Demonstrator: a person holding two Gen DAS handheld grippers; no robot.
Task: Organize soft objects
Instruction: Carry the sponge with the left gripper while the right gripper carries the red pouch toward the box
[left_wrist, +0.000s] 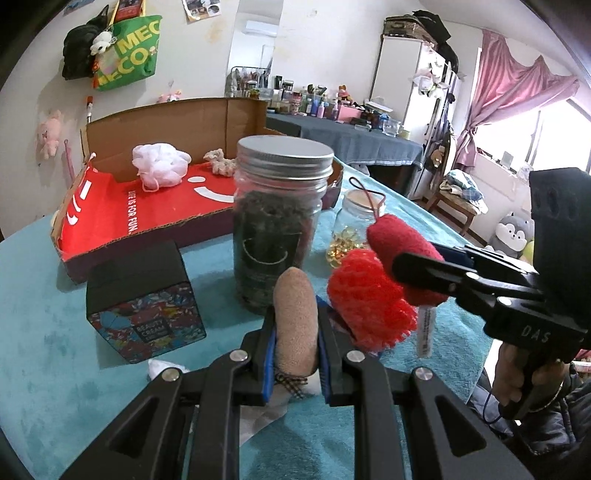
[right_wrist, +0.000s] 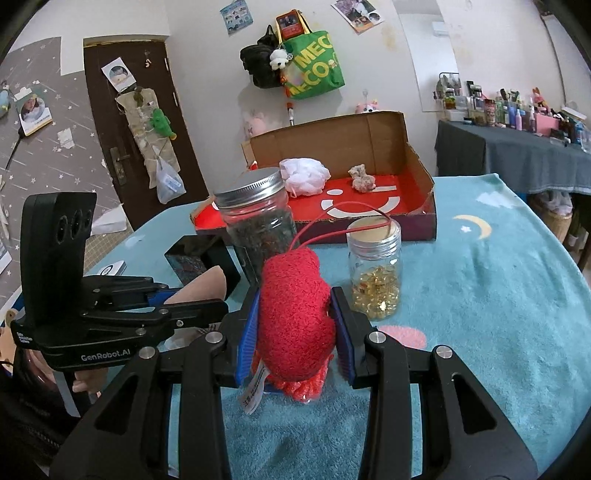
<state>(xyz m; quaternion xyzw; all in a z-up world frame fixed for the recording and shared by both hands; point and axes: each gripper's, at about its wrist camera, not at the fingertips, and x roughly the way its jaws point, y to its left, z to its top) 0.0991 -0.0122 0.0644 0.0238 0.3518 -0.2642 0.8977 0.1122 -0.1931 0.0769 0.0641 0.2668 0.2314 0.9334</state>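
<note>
Left wrist view. The left tool (left_wrist: 295, 354) is closed on a tan plush piece (left_wrist: 296, 317), held above the teal-covered tabletop (left_wrist: 55, 332). At right, the right tool (left_wrist: 417, 273) enters from the side, clamped on a red plush toy (left_wrist: 373, 295). Directly ahead stands a dark-filled jar (left_wrist: 277, 221) with a metal lid; beyond it lies the open cardboard box (left_wrist: 147, 206), red inside, already holding a white mesh puff (left_wrist: 159, 164) and a small beige soft item (left_wrist: 221, 164). A black patterned box (left_wrist: 144, 306) sits at left.

Right wrist view. The right tool (right_wrist: 295, 332) grips the red plush toy (right_wrist: 295, 314) by its body, its red cord looping upward. A capsule jar (right_wrist: 375, 269) stands just beside it, the dark-filled jar (right_wrist: 258, 229) to its left.

Judged step: carrying both soft items toward the cardboard box (right_wrist: 369, 147). The next move calls for lifting over or passing between the two jars, which stand in the way, before releasing.
</note>
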